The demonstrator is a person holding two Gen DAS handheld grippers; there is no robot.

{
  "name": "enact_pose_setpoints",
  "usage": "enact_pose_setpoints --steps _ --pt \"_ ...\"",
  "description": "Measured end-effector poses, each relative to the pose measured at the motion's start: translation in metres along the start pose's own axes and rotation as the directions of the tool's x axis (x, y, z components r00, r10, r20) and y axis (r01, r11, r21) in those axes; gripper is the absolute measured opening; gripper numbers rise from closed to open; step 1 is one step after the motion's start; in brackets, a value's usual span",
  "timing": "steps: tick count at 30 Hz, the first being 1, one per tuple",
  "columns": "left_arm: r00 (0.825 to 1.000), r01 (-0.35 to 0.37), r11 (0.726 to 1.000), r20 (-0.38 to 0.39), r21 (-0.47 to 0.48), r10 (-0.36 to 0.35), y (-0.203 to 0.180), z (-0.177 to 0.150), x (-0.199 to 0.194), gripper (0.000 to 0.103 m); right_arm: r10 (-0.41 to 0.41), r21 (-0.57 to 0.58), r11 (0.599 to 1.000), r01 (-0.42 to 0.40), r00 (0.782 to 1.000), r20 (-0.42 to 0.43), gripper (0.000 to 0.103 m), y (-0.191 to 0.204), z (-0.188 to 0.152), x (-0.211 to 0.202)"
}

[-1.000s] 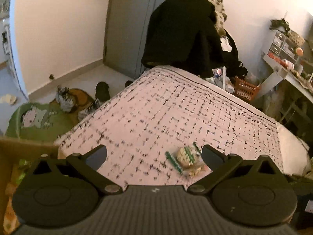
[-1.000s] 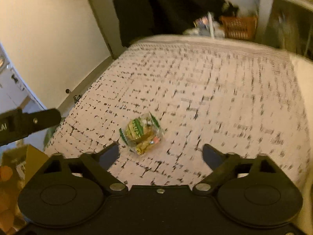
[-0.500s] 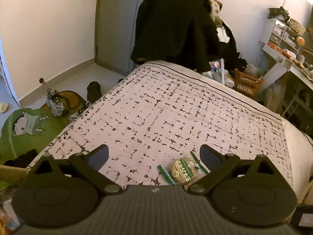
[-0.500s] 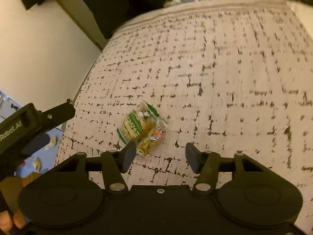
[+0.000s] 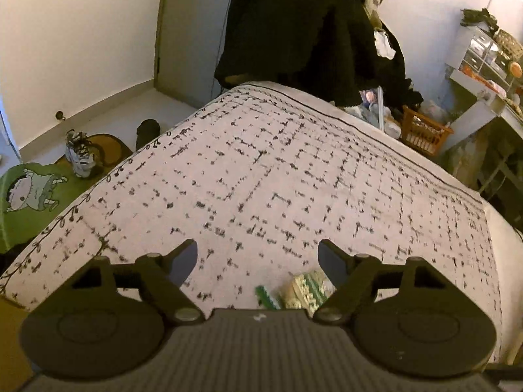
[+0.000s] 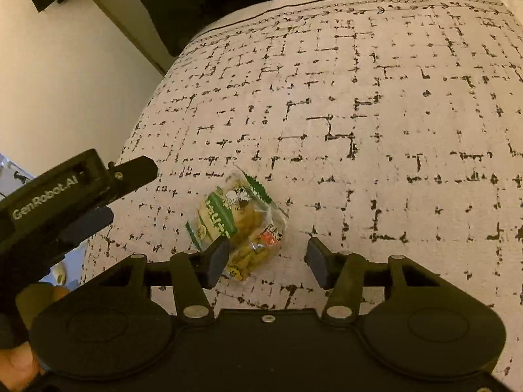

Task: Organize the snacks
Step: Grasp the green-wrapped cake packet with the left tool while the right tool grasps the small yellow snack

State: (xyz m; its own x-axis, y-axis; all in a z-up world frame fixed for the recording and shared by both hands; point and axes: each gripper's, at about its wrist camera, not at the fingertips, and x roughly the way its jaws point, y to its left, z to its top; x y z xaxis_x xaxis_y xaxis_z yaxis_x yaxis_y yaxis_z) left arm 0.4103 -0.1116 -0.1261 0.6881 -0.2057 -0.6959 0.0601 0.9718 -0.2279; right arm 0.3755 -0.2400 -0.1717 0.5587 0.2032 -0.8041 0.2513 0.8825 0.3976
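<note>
A clear snack packet [image 6: 238, 222] with a green label and yellow-brown pieces lies on the white, black-patterned bed cover [image 6: 359, 130]. My right gripper [image 6: 266, 258] hangs just above it, half open. Its left fingertip overlaps the packet's lower left edge, and the pads do not press on it. In the left wrist view the packet [image 5: 304, 289] peeks out by the right finger, mostly hidden behind the gripper body. My left gripper [image 5: 258, 258] is open over bare cover, its jaws closing with nothing between them. The left gripper [image 6: 132, 192] also reaches in left of the packet.
A green cartoon rug [image 5: 26, 196] and sneakers [image 5: 78, 156] lie on the floor left of the bed. Dark coats [image 5: 294, 32] hang beyond the far edge. An orange basket [image 5: 425, 134] and a cluttered desk [image 5: 483, 104] stand at the right. A hand [image 6: 13, 369] shows bottom left.
Both grippers have sunk toward the bed and their jaws have narrowed. The packet has slid lower in the left view. The left gripper has pushed further into the right view.
</note>
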Motion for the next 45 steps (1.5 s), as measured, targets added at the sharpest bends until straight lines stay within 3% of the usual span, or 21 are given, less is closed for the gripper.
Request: enact_pose_setpoints --steps 4,9,18,23,25,27,38,45 --pt "1.0 0.005 1.0 -0.007 0.001 -0.005 0.002 -0.001 0.01 0.08 -0.025 -0.019 0.999 0.026 0.999 0.02 0.042 0.001 -0.001 0.003" --pt "1.0 -0.015 0.999 -0.004 0.049 0.015 -0.002 -0.011 0.016 0.08 -0.057 -0.037 0.998 0.058 0.998 0.018 0.041 0.002 0.0 0.0" --pt "0.999 0.025 0.983 -0.03 0.179 -0.02 -0.018 -0.022 0.015 0.081 -0.19 -0.038 0.981 0.192 0.981 0.044 0.041 -0.011 0.01 -0.014" --pt "0.997 0.051 0.947 -0.064 0.317 -0.032 -0.032 -0.025 0.013 0.084 -0.24 -0.017 0.97 0.241 0.969 0.051 0.046 -0.019 0.013 -0.021" --pt "0.997 0.049 0.931 -0.075 0.362 -0.023 -0.038 -0.03 0.016 0.084 -0.251 -0.001 0.968 0.252 0.967 0.051 0.06 -0.02 0.013 -0.024" --pt "0.994 0.032 0.922 -0.107 0.386 0.01 -0.042 -0.035 0.024 0.084 -0.248 0.014 0.969 0.248 0.967 0.052 0.062 -0.022 0.012 -0.025" --pt "0.993 0.004 0.925 -0.114 0.379 0.042 -0.049 -0.043 0.055 0.085 -0.243 0.015 0.97 0.243 0.969 0.047 0.063 -0.022 0.013 -0.022" --pt "0.995 -0.03 0.939 -0.082 0.343 0.061 -0.047 -0.036 0.066 0.091 -0.232 -0.018 0.972 0.233 0.972 0.043 0.073 -0.018 0.012 -0.019"
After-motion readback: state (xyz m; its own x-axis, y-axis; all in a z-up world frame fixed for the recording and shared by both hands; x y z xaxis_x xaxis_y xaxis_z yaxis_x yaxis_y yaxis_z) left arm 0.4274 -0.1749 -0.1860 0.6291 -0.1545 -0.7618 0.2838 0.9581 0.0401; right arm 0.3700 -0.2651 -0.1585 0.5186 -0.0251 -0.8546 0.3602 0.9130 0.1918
